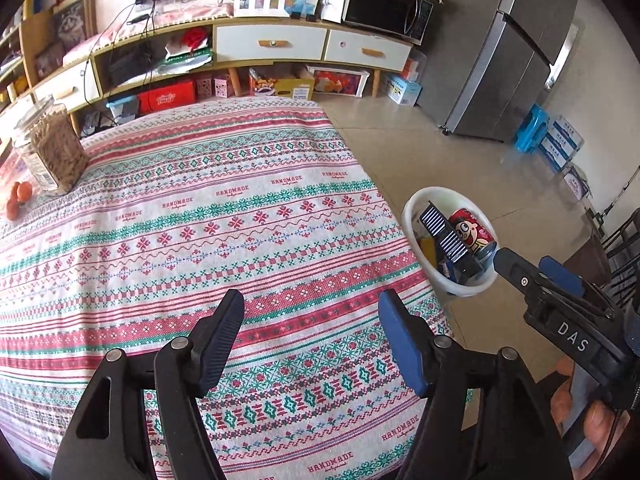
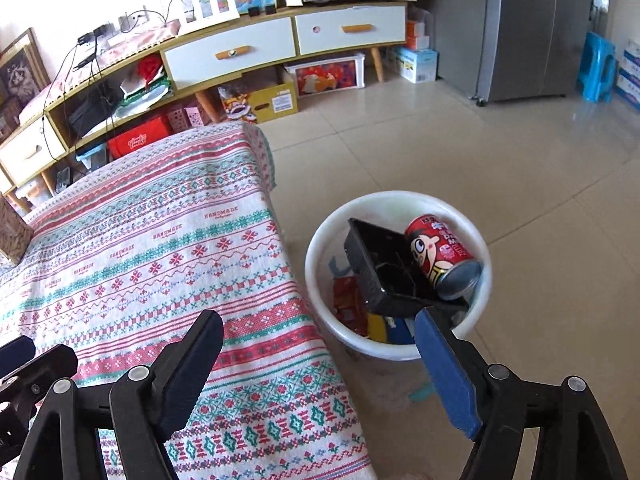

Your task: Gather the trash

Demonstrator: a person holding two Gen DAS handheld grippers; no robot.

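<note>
- The left gripper [image 1: 312, 336] is hovering over the table [image 1: 180, 216], its jaws spread wide and gripping nothing.
- The right gripper [image 2: 320, 376] is hanging at the table's edge, above the floor [image 2: 520, 184] beside the bin [image 2: 320, 240]; its jaws are gaping wide too, with nothing between them.
- In the left wrist view the right gripper [image 1: 496, 258] is showing from the side, its tip near the bin's [image 1: 408, 208] rim, with the person's hand [image 1: 592, 412] holding it from below.
- The white bin is standing on the floor just beside the table's corner.
- A red can [image 2: 444, 258] is lying tilted inside the bin, resting against a black tray [image 2: 380, 268] that is leaning at an angle.
- The same can [image 1: 470, 232] and tray [image 1: 448, 240] are showing in the left wrist view.
- Red, yellow and blue wrappers [image 2: 352, 304] are sitting under the tray at the bin's bottom.
- A jar [image 1: 52, 148] is standing at the table's far left, with small orange fruits [image 1: 18, 196] just beside it.
</note>
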